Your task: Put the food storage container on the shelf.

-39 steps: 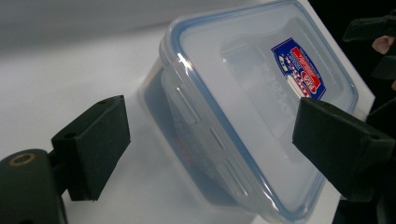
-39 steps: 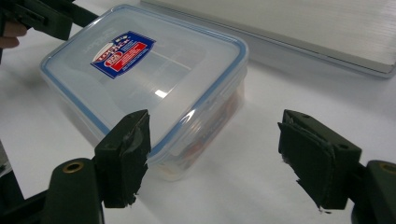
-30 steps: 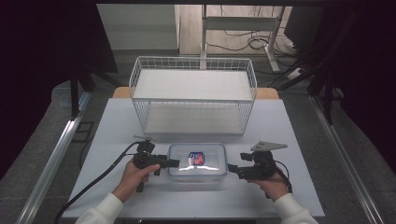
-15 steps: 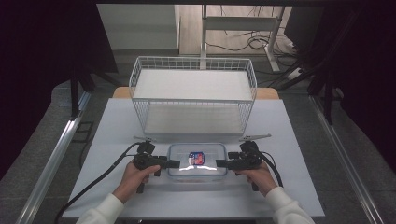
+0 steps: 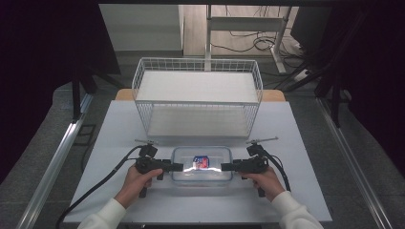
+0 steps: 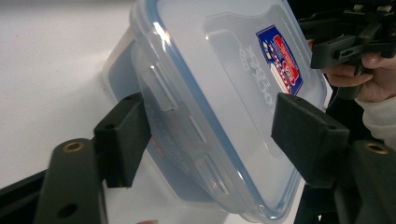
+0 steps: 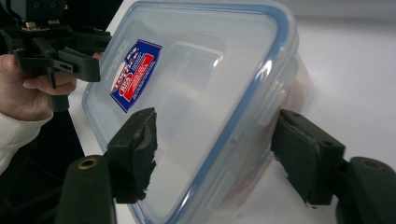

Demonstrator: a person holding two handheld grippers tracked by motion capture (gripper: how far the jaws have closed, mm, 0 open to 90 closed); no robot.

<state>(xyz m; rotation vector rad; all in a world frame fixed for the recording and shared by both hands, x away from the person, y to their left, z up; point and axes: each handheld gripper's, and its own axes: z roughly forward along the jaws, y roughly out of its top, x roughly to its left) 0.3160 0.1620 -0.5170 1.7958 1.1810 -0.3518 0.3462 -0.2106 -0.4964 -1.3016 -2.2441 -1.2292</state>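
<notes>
Dim surroundings frame a white worktop (image 5: 119, 143) that carries a white wire basket (image 5: 198, 98) toward its far edge and a clear plastic container (image 5: 202, 164) near the middle of its near edge, label side up with its blue-sealed lid in place. The person brings the left gripper (image 5: 177, 167) against the container's left end and the right gripper (image 5: 223, 167) against its right end, one from each short side, an arrangement judged to suit either a two-handed lift or work on the side latches. In the left gripper view the left gripper's pads (image 6: 122, 137) stand apart, straddling the lid's rim and a latch tab, one jaw below the wall and the other above the lid; it is released, gripping nothing. The right gripper view shows the same: spread jaws bracket the opposite rim, with daylight on both sides. The container rests flat on the worktop, just short of the basket, which is empty.
</notes>
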